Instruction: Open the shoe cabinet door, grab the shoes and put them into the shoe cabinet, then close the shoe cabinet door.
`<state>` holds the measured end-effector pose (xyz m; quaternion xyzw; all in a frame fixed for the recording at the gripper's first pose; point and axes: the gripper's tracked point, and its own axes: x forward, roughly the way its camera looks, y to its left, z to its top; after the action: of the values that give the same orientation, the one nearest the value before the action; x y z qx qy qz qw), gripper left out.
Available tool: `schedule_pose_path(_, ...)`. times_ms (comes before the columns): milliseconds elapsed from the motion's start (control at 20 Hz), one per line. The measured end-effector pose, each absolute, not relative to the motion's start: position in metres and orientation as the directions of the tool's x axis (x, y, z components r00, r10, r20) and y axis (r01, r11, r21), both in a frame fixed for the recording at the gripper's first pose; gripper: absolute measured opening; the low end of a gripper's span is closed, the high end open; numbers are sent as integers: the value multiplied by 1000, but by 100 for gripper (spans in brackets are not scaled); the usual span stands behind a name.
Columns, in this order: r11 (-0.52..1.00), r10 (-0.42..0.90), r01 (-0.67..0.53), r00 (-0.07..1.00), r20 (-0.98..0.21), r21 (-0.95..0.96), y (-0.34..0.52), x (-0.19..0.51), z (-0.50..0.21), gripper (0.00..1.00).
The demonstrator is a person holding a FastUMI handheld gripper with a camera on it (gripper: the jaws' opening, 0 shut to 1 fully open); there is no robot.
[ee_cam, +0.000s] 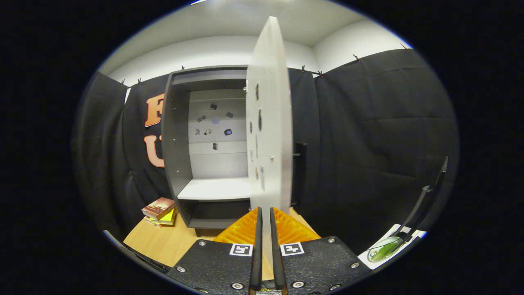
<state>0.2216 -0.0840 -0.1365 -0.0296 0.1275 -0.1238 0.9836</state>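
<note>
Cabinet door (268, 123) stands edge-on between nearly closed tongs (265, 217), books (159, 211) nearby.

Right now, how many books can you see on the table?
3 that I can count, in one stack on the wooden table, left of the shoe cabinet. More could hide underneath. The gripper pinches the open door's edge.

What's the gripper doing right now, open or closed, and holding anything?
Gripper: nearly closed, both fingers pinching the free edge of the cabinet door, which stands swung open from the shoe cabinet.
</note>
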Motion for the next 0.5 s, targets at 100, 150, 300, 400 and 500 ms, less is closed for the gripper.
schedule_pose_path(100, 973, -230, 213, 934, -274, -91, -76, 218, -142, 11)
schedule_pose_path(150, 975, -221, 202, 930, -294, -94, -74, 216, -146, 13)
schedule_pose_path(300, 980, -200, 182, 911, -360, -81, -62, 207, -156, 21)
schedule_pose_path(400, 984, -179, 172, 901, -396, -53, -51, 205, -164, 23)
schedule_pose_path(500, 986, -164, 165, 887, -431, -35, -42, 203, -171, 30)
